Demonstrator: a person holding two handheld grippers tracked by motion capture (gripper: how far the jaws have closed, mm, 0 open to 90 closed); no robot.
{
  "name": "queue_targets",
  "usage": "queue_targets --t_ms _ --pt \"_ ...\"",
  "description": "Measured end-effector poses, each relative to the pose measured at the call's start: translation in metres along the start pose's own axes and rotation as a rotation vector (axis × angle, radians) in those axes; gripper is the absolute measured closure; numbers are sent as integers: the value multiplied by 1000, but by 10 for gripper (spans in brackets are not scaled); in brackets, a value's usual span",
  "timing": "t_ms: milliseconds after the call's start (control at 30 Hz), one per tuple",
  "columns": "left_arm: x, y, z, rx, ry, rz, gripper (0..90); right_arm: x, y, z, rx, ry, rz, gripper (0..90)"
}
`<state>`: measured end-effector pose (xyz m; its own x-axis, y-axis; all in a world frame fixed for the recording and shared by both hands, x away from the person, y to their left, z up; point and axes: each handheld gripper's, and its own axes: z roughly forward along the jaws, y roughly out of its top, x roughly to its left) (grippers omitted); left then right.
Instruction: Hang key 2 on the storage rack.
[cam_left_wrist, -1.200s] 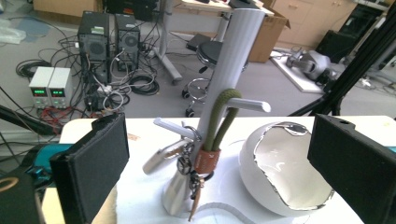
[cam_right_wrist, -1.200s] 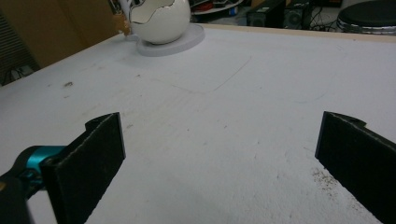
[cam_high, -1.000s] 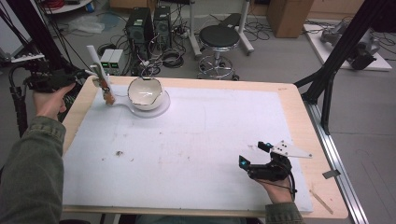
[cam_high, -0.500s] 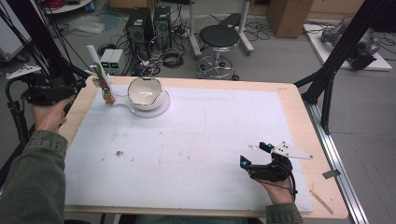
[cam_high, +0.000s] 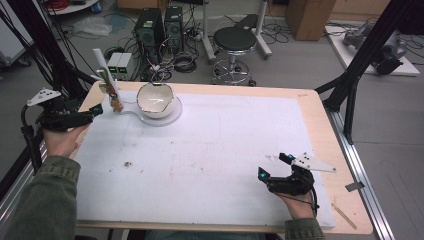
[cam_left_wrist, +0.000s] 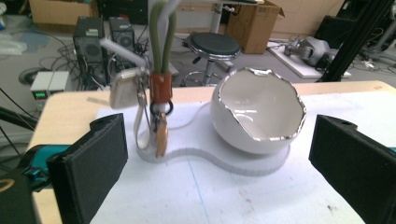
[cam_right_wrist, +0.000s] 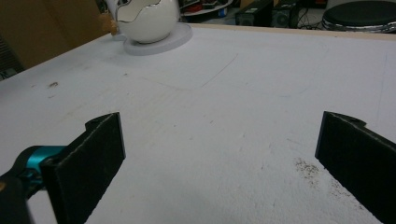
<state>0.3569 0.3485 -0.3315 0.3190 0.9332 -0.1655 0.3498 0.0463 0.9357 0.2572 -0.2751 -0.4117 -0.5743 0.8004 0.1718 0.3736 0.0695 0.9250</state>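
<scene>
A white eggshell-shaped bowl (cam_high: 156, 100) (cam_left_wrist: 257, 114) (cam_right_wrist: 147, 21) with a jagged silver rim sits on a flat white base (cam_high: 172, 119) (cam_left_wrist: 224, 161) at the table's far left. On the same base a small stand (cam_high: 112, 92) (cam_left_wrist: 156, 107) holds a hanging keyring, a brown strap and a pale tag. My left gripper (cam_high: 95, 111) (cam_left_wrist: 219, 172) hovers at the left table edge, open, its jaws facing the stand and bowl from a short way off, with nothing between them. My right gripper (cam_high: 272, 166) (cam_right_wrist: 219, 163) rests open near the front right, pointing across the sheet.
A white foam sheet (cam_high: 225, 150) covers most of the wooden table (cam_high: 325, 130). A small dark speck (cam_high: 127, 164) lies on it at the left. A black frame leg (cam_high: 350, 95) stands off the right edge. A stool (cam_high: 235, 37) and computer towers (cam_high: 160, 20) are behind.
My left gripper has drawn back from the stand, moving nearer to the person along the left table edge. The right gripper has stayed put.
</scene>
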Motion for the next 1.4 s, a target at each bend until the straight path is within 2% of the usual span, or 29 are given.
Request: queue_targets --t_ms 167,200,400,533,667,933,1033,1167,1233,1300,1400 --pt "-6 -16 -3 7 20 2 49 0 0 0 6 -7 8 4" --pt "-8 -20 -4 4 12 -1 49 0 -1 0 7 -6 11 4" --pt "-20 -41 -15 -53 -1 -31 49 -1 -1 -1 -4 -12 10 4" --pt "-26 -50 -20 -65 -1 -33 49 -1 -1 -2 -3 -11 11 4" --pt "-30 -59 -25 -62 3 -4 48 -2 -2 -2 -3 -18 10 4" --pt "-36 -79 -31 -62 -15 11 49 0 -3 -2 -7 -22 8 4" --pt "-35 -87 -34 -76 -28 3 49 -1 -4 -3 -10 -24 22 4" --pt "-36 -92 -37 -69 -30 7 49 -2 -5 -4 -14 -25 22 4" --pt "-39 -97 -42 -84 -42 14 49 -2 -5 -5 -14 -25 26 4" --pt "-42 -103 -45 -85 -53 30 48 -2 -5 -4 -14 -27 24 4" --pt "-46 -107 -48 -59 -60 63 48 -2 -6 -4 -8 -25 24 4"
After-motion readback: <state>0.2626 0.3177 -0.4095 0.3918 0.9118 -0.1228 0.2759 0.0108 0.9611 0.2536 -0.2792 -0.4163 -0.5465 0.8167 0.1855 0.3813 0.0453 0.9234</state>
